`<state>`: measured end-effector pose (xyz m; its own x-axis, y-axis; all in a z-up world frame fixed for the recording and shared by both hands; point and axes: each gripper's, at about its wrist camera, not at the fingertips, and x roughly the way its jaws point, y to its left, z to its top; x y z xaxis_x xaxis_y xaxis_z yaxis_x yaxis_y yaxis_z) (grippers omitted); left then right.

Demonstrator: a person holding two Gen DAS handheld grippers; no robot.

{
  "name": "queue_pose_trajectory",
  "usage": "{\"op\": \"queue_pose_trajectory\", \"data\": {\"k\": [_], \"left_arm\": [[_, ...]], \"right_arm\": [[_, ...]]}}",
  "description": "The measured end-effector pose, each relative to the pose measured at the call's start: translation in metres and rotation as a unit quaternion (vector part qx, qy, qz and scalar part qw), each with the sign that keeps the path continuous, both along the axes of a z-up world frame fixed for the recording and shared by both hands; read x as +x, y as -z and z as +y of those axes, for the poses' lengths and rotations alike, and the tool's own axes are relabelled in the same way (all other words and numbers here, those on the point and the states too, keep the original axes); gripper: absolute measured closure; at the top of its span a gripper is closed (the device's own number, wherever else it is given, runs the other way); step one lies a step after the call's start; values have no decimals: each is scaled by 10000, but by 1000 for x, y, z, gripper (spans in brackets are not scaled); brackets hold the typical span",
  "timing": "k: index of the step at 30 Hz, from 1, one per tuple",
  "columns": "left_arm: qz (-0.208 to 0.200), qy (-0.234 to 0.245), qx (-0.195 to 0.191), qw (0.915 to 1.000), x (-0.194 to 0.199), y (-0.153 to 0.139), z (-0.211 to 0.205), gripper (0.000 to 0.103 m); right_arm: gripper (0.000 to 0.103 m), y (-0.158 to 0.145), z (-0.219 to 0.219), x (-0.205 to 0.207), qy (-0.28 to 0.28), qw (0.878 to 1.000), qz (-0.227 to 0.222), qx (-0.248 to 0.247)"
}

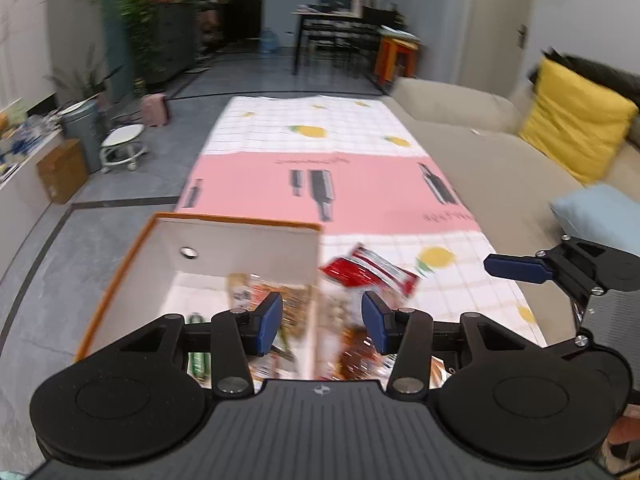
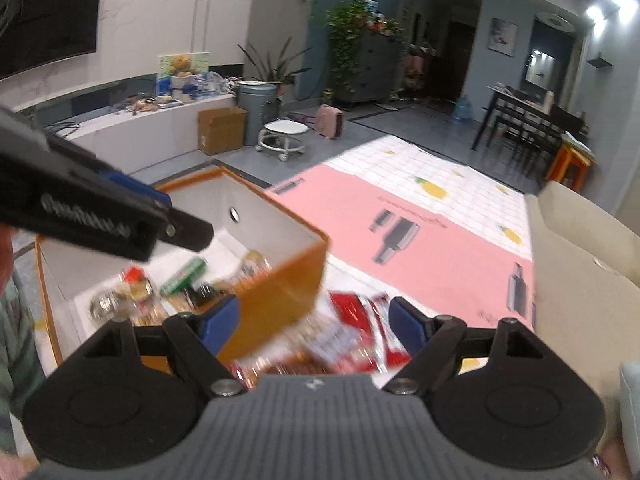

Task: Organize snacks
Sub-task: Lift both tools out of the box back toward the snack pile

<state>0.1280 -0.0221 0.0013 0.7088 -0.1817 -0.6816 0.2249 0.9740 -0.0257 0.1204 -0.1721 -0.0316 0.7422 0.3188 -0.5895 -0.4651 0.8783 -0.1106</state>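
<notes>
Left wrist, hand-held gripper point(image 1: 322, 317) tilted down, seemingly empty

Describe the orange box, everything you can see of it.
The orange box is open-topped, orange outside and white inside, seemingly cardboard, with a round grommet hole in one wall. It sits upright at the patterned cloth's near end. Several snacks lie loose inside; more packets lie outside by its corner. Neither gripper touches it.
</notes>
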Motion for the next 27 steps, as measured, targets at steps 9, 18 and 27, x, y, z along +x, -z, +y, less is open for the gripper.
{"op": "queue_pose_trajectory", "data": {"k": [9,18,27], "left_arm": [[494,887,295,9944,-13,34,-48,49],[1148,1073,643,9855,5,79,-69,49],[1440,1139,853,9793,28,93,-77,49]], "right_arm": [[24,57,-51,-27,325,9983,486,-54],[28,98,-68,-15,332,9952,913,-85],[29,124,-52,23,-276,9933,1081,-297]]}}
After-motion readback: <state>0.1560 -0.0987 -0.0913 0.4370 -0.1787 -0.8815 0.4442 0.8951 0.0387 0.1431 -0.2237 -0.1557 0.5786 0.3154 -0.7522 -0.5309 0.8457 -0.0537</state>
